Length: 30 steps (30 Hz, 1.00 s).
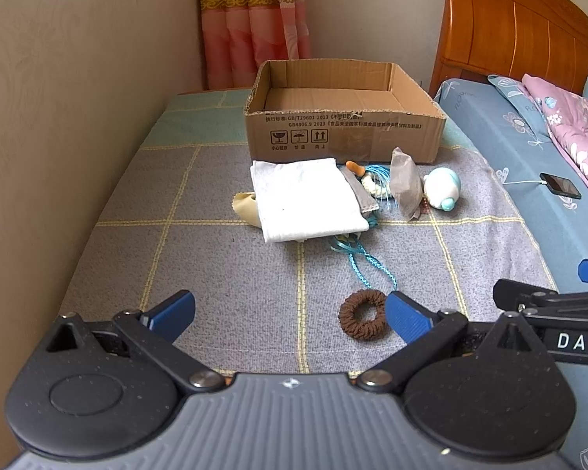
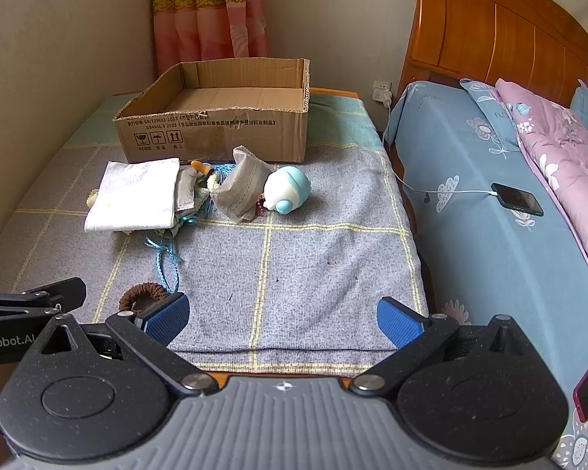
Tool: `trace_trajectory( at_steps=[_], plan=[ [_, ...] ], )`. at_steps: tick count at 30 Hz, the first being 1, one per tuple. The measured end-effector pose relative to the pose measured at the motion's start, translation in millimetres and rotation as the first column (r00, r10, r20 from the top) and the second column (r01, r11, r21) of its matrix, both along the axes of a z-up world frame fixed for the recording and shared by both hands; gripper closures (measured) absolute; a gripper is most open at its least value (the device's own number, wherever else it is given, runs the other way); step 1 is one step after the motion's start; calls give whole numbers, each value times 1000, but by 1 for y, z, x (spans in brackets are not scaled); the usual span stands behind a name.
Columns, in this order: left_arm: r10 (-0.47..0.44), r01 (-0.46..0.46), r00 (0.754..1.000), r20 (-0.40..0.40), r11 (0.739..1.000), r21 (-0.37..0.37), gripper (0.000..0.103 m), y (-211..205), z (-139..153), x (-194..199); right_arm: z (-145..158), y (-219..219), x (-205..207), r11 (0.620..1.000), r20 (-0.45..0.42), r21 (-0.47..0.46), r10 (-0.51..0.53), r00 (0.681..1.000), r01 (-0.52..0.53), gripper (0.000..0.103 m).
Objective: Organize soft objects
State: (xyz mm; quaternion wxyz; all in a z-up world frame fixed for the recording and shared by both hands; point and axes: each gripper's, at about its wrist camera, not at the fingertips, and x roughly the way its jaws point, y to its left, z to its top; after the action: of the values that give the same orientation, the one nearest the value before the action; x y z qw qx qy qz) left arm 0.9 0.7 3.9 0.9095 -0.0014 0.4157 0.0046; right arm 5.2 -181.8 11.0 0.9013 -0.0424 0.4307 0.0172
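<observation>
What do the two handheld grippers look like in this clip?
Both match: the left gripper and right gripper each have a ribbed grey body, speckled black linkage arms with round black pivot covers and silver bolts, and blue textured finger pads. White lettering shows on each gripper's side, only partly readable. No hands or sleeves show.

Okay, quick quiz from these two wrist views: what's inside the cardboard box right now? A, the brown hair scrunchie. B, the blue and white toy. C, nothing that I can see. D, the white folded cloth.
C: the cardboard box shows only its bare floor, while the white folded cloth, the brown hair scrunchie and the blue and white toy all lie on the blanket in front of it.
</observation>
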Motion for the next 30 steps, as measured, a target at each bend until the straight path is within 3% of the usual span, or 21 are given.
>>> trace_trajectory(
  at_steps=[30],
  plan=[
    [2,-2,1000,-3,1000,6,1,0,1,1,0,1,0,1000,5,2,5,1000,-5,0]
  ],
)
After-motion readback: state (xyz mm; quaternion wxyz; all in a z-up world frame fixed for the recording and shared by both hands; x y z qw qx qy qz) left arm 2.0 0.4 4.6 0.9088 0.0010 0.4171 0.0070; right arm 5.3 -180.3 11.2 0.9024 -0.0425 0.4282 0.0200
